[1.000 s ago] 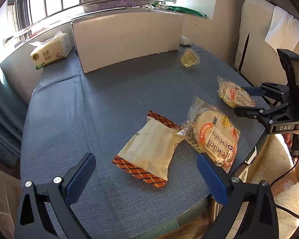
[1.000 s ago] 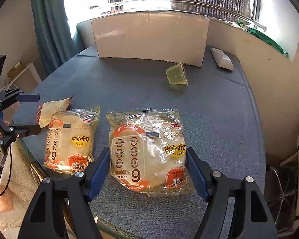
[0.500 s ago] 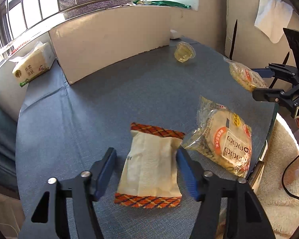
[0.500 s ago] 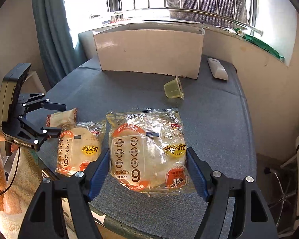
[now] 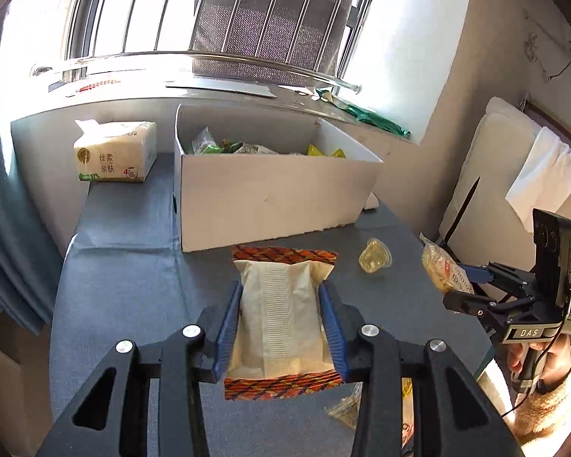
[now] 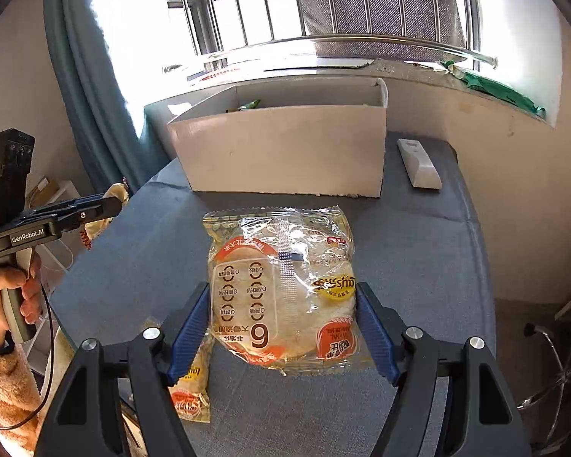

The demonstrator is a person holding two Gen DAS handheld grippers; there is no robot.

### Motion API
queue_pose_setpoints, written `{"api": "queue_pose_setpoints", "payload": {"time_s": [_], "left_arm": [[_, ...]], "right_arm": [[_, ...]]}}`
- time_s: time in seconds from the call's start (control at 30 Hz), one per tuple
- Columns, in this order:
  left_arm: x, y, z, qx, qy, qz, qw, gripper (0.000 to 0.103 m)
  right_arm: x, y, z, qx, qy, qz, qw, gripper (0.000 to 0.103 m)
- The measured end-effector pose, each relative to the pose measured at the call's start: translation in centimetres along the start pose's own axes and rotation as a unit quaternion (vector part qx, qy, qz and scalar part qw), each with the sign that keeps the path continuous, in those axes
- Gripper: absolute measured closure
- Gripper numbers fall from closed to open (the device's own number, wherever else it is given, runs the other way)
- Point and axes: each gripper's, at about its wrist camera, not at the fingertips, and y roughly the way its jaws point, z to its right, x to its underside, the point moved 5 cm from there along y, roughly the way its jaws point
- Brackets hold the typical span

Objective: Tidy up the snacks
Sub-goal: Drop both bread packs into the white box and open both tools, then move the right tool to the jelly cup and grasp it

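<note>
Lifted both snacks off the desk (image 5: 133, 285): we're clenching the left gripper (image 5: 281, 327) on the cream packet (image 5: 281, 316), right gripper (image 6: 283, 327) gripping the bun pack (image 6: 285, 285).

Open blue table (image 5: 125, 285) runs clear from the near edge to the white box (image 5: 274, 205) on the left side; tissue pack (image 5: 114, 152) sits left of the box against the wall, out of the way. Box top is open, with snacks inside along the far wall. Jelly cup (image 5: 375, 259) lies on the cloth right of centre, in front of the box. White remote (image 6: 418, 165) lies just beside the box's right end. Window sill and rail stand right behind the box. Another bread pack (image 6: 190, 384) lies at the near table edge.
</note>
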Motion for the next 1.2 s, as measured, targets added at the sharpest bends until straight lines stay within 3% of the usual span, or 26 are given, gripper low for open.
{"api": "queue_pose_setpoints", "payload": {"time_s": [0.2, 0.33, 0.47, 0.53, 0.57, 0.6, 0.63, 0.97, 1.2], "left_arm": [[-9.4, 3.2, -0.2, 0.004, -0.049, 0.047, 0.9977, 0.058], [-14.2, 6.8, -1.0, -0.023, -0.049, 0.036, 0.9979, 0.058], [-16.6, 9.8, -1.8, -0.034, -0.053, 0.020, 0.9978, 0.057], [-16.9, 10.6, -2.4, -0.043, -0.058, 0.009, 0.9973, 0.048], [-16.8, 10.8, -2.8, -0.050, -0.063, -0.002, 0.9968, 0.029], [-16.6, 10.9, -3.1, -0.059, -0.067, -0.011, 0.9960, 0.003], [-16.5, 10.8, -3.2, -0.059, -0.066, -0.011, 0.9960, 0.000], [-14.5, 6.8, -3.0, -0.056, -0.040, 0.006, 0.9976, 0.000], [-10.5, 2.5, -0.6, -0.063, 0.003, 0.036, 0.9974, 0.000]], "right_arm": [[-8.7, 1.3, 1.6, -0.011, 0.032, 0.046, 0.998, 0.025], [-14.6, 3.8, 3.5, -0.030, 0.076, 0.042, 0.996, 0.025], [-19.0, 6.2, 4.6, -0.028, 0.087, 0.044, 0.995, 0.025], [-20.5, 7.1, 5.1, -0.025, 0.090, 0.051, 0.994, 0.021], [-21.0, 7.5, 5.3, -0.023, 0.097, 0.051, 0.994, 0.008], [-21.3, 7.9, 5.5, -0.025, 0.105, 0.049, 0.993, 0.001], [-21.5, 8.0, 5.6, -0.028, 0.107, 0.049, 0.993, 0.000], [-20.1, 6.6, 5.0, -0.016, 0.091, 0.050, 0.995, 0.000], [-15.3, 3.2, 2.8, -0.035, 0.056, 0.053, 0.996, 0.000]]}}
